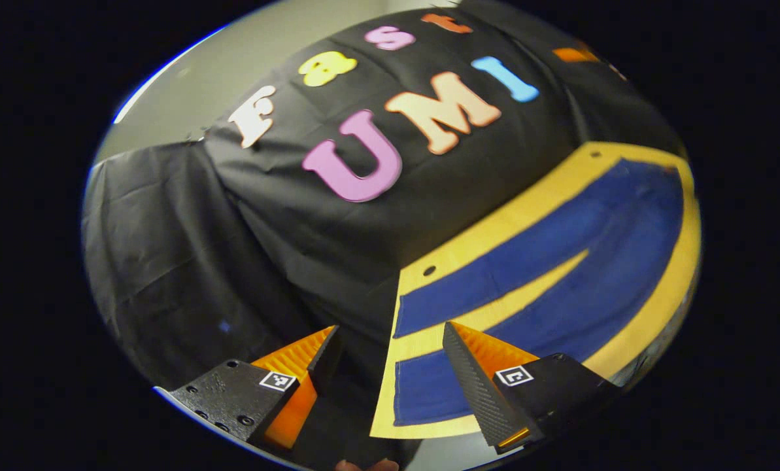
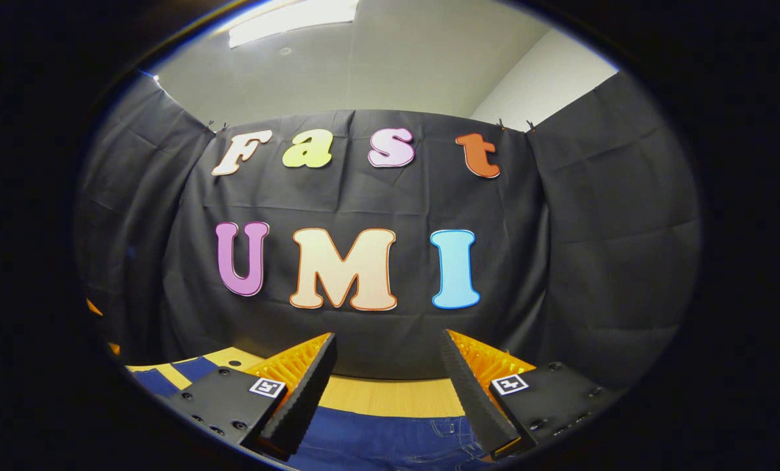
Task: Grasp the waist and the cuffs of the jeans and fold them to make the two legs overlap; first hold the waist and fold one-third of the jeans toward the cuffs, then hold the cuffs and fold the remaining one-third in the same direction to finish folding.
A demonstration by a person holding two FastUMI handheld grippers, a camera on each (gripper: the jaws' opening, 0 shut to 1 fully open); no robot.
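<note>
Black cloth walls the booth, grey ceiling above. Yellow table [image 1: 658, 288] carries the jeans [image 1: 559, 261], spread flat, both legs lying side by side with a strip of table between them in the left gripper view. Left gripper [image 1: 390, 340] hangs above the table's near edge, fingers spread apart, gripping nothing. Right gripper [image 2: 386, 347] is also released, fingers wide, raised above the jeans' waist end [image 2: 390, 438], where a pocket and seams show just below its fingers, not touching.
</note>
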